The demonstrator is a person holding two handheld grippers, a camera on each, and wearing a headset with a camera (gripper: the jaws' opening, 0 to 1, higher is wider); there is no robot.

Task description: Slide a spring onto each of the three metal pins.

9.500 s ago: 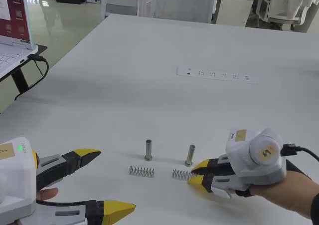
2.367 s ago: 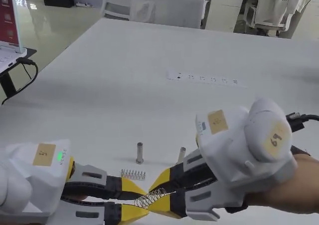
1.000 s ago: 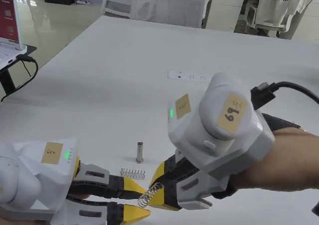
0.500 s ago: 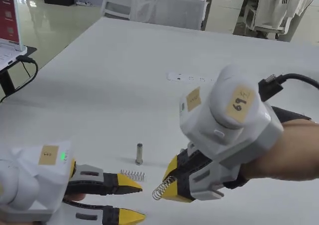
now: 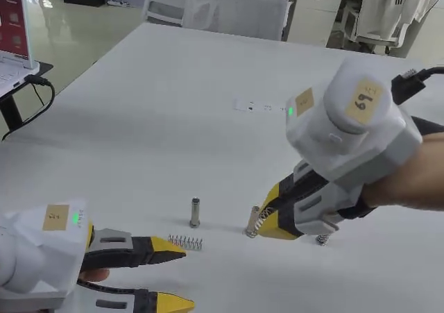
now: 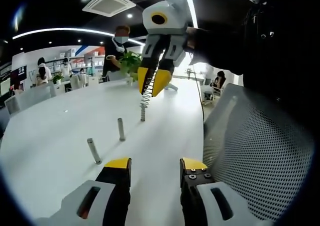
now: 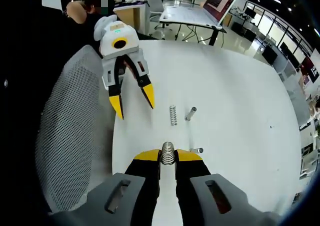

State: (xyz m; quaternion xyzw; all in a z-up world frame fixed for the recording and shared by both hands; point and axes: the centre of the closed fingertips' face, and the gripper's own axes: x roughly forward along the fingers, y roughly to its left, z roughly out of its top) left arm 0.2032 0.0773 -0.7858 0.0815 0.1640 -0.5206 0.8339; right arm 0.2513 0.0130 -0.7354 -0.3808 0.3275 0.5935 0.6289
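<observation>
Right claw (image 5: pixel 269 219) is pressed together on a spring (image 7: pixel 168 152), pinching it tilted, with its lower end right by an upright pin (image 5: pixel 252 221); touching or not, can't tell. Left claw (image 5: pixel 187 278) is spread wide, empty, low over the white bench (image 5: pixel 173 119). A second spring (image 5: pixel 184 242) lies flat near another upright pin (image 5: pixel 195 212)

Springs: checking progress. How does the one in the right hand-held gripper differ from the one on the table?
The gripped spring is clamped in the right hand-held gripper, hanging near upright over a pin; the loose spring lies flat on the table, untouched. Both are bare metal coils.
</observation>
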